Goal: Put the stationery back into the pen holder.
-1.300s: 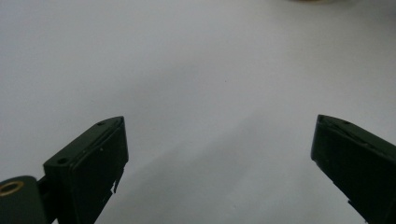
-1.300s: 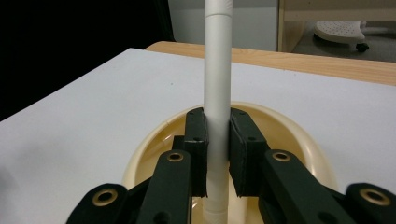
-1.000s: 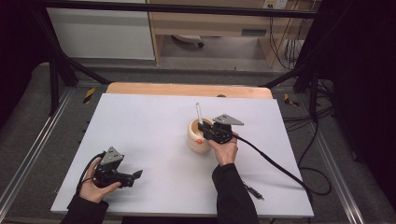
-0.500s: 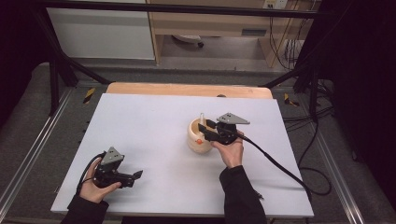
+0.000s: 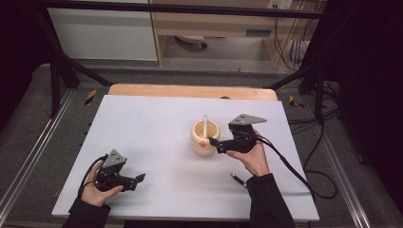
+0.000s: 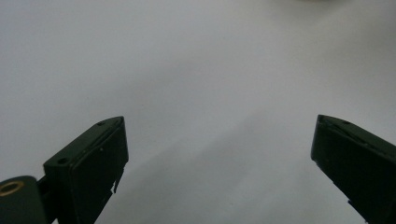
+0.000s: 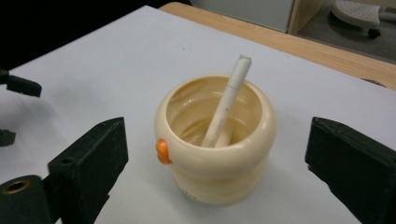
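A cream cup [image 5: 205,138] with an orange spot [image 7: 162,151] stands mid-table. A white pen [image 5: 205,124] leans inside it [image 7: 226,105], tip down. My right gripper [image 5: 214,145] hovers just right of the cup, pointing at it. Its jaws have just been opening and now stand wide apart [image 7: 217,158] with nothing gripped; the cup sits a little ahead of them. My left gripper [image 5: 139,179] rests low over the table at the front left, open [image 6: 217,154], with only bare white surface between its jaws.
The white table top [image 5: 152,118] ends in a wooden strip [image 5: 190,90] at the back. A small dark pen-like object [image 5: 237,179] lies by the right forearm. The right gripper's cable [image 5: 294,171] trails off the right edge.
The right gripper held the pen upright over the cup, then let it go. It has opened and drawn back to the right and upward. The pen now leans in the cup. The left hand stayed put.
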Available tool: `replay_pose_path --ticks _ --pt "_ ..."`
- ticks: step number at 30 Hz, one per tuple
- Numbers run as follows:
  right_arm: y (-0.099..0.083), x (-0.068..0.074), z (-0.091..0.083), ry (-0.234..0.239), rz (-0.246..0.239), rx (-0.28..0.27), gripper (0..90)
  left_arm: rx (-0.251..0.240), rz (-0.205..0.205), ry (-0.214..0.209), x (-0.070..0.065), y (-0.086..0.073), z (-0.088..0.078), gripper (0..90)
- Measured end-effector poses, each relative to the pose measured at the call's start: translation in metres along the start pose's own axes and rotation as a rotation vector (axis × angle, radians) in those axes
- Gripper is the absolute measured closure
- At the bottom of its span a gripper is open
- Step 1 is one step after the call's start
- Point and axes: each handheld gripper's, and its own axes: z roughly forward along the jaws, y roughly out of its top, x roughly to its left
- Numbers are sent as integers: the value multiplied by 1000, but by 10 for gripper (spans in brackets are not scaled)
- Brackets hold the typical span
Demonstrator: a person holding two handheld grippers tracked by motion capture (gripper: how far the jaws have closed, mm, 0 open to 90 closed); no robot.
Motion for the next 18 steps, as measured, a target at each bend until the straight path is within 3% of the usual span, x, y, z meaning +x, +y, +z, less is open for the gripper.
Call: replay_pose_path --ticks 18 --pt "-27 -8 -22 18 -76 65 8 5 1 -2 0 -1 1 41"
